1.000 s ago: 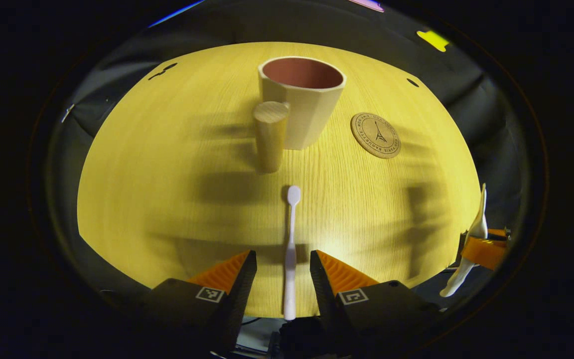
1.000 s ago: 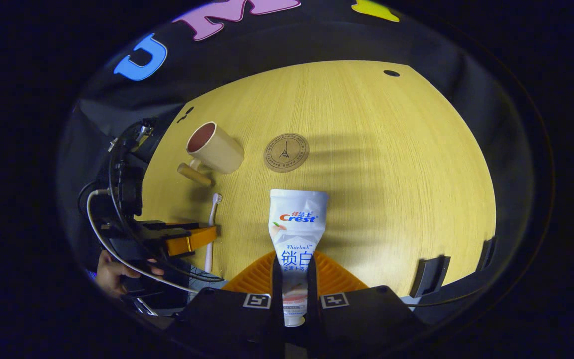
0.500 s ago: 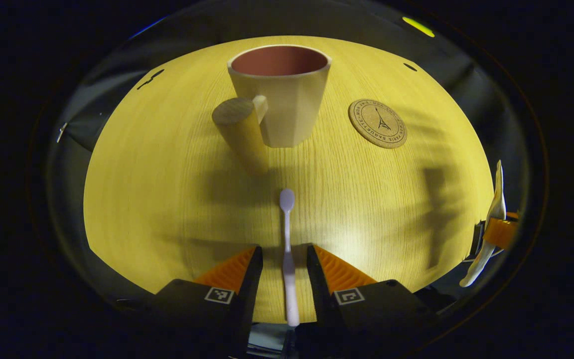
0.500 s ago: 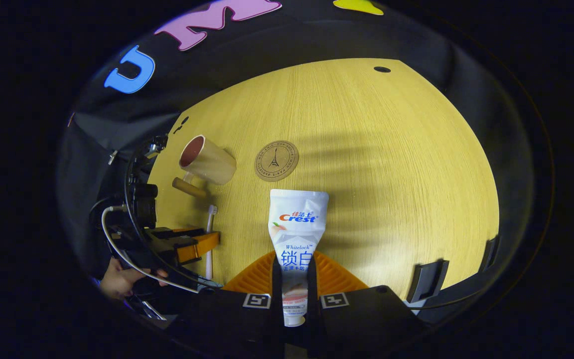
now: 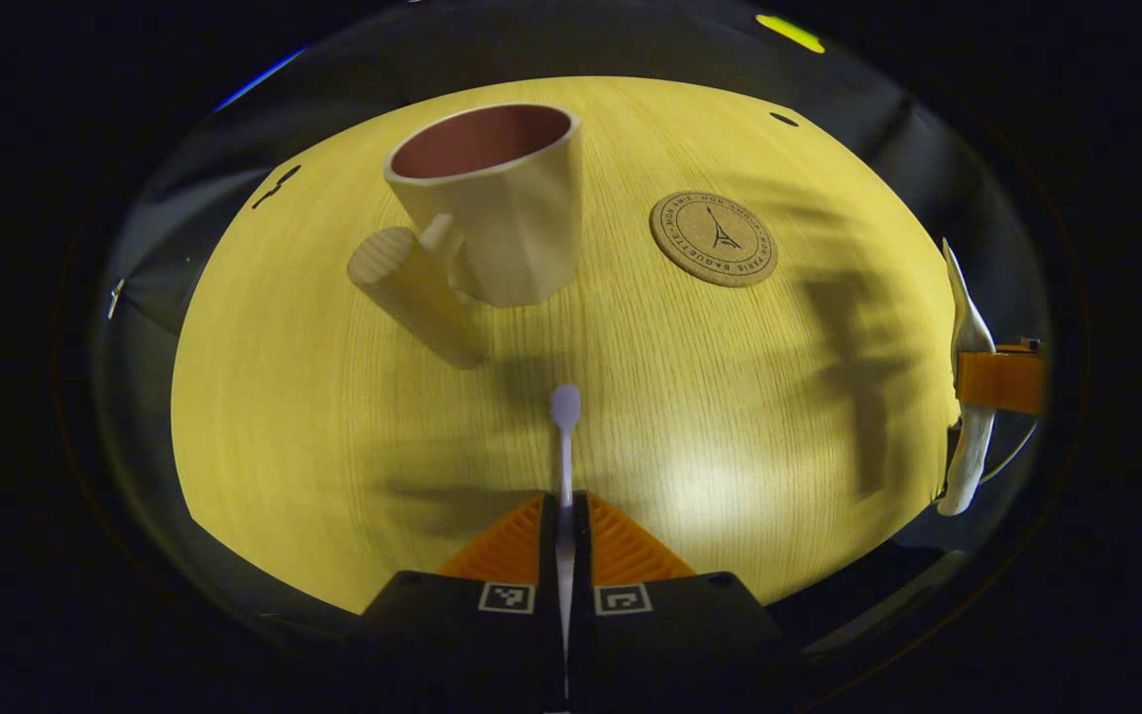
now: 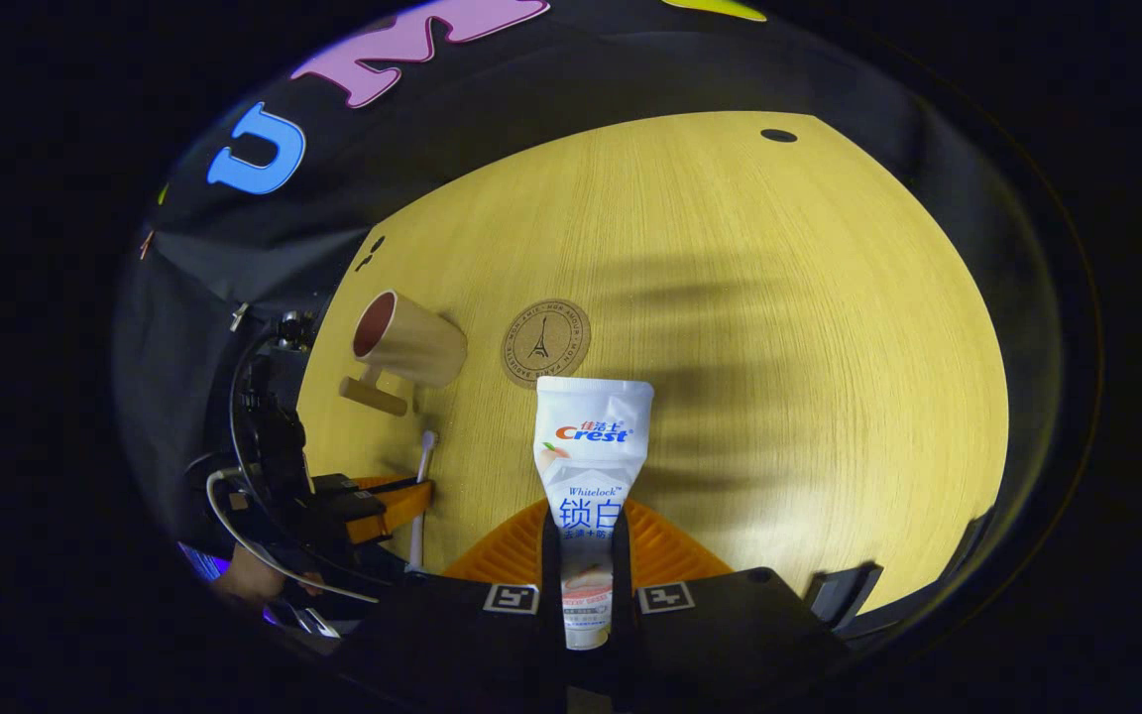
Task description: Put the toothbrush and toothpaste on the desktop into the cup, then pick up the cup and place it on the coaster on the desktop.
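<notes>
Yellow wood-grain desktop [image 6: 779, 327]: right half bare. Cream faceted cup [image 5: 497, 213], pink inside, upper centre, beside round cork coaster [image 5: 714, 239]. Left gripper [image 5: 564, 516] pinches white toothbrush [image 5: 565, 436]; right gripper [image 6: 587, 555] pinches white toothpaste tube [image 6: 591, 456].

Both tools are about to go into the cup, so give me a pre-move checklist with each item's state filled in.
1. Left gripper shut on the toothbrush: ok.
2. Right gripper shut on the toothpaste: ok.
3. Cup upright, mouth open, nothing seen inside: ok.
4. Coaster bare, lying apart from the cup: ok.
5. Toothbrush lifted off the table: cannot tell.
6. Toothpaste cap closed: cannot tell, it sits hidden between the fingers.
</notes>
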A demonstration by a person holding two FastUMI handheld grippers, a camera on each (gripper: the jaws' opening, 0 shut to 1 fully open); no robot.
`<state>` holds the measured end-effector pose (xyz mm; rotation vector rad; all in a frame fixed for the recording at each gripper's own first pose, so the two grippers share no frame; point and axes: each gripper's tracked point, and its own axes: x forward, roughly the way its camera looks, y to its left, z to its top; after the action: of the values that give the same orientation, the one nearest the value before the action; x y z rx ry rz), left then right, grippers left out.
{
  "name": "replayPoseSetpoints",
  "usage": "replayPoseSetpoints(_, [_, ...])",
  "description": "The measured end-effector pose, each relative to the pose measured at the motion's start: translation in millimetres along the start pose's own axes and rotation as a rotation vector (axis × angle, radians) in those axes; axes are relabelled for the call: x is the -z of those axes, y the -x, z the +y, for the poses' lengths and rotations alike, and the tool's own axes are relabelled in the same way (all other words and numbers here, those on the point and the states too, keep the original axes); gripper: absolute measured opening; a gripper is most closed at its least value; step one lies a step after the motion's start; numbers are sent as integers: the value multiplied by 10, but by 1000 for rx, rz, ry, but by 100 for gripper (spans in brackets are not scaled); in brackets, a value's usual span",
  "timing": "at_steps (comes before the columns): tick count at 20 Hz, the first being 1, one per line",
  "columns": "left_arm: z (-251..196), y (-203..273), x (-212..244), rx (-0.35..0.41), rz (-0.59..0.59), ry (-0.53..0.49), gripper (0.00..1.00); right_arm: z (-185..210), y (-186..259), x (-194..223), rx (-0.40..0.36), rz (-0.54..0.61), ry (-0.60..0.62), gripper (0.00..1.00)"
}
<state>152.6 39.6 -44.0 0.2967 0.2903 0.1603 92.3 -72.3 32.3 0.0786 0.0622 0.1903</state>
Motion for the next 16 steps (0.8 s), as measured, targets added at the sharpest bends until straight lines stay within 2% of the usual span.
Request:
replayPoseSetpoints(2, [0,-11,-19,31,-30,60,6,1,6,-64,-26,11,6,22])
replayPoseSetpoints(3, [10,2,-16,48,-39,97,11,2,-24,-89,-30,18,13,22])
replayPoseSetpoints(4, [55,45,4,52,-54,131,6,39,-50,-145,-40,13,18,22])
replayPoseSetpoints(6, [106,206,-37,88,-110,198,6,195,-93,-255,-65,-12,30,22])
replayPoseSetpoints(11, [225,731,-280,236,-267,293,6,986,156,-941,-166,-204,68,21])
replayPoseSetpoints(16, [518,1303,-428,298,-408,301,6,1713,148,-1445,-245,-356,116,21])
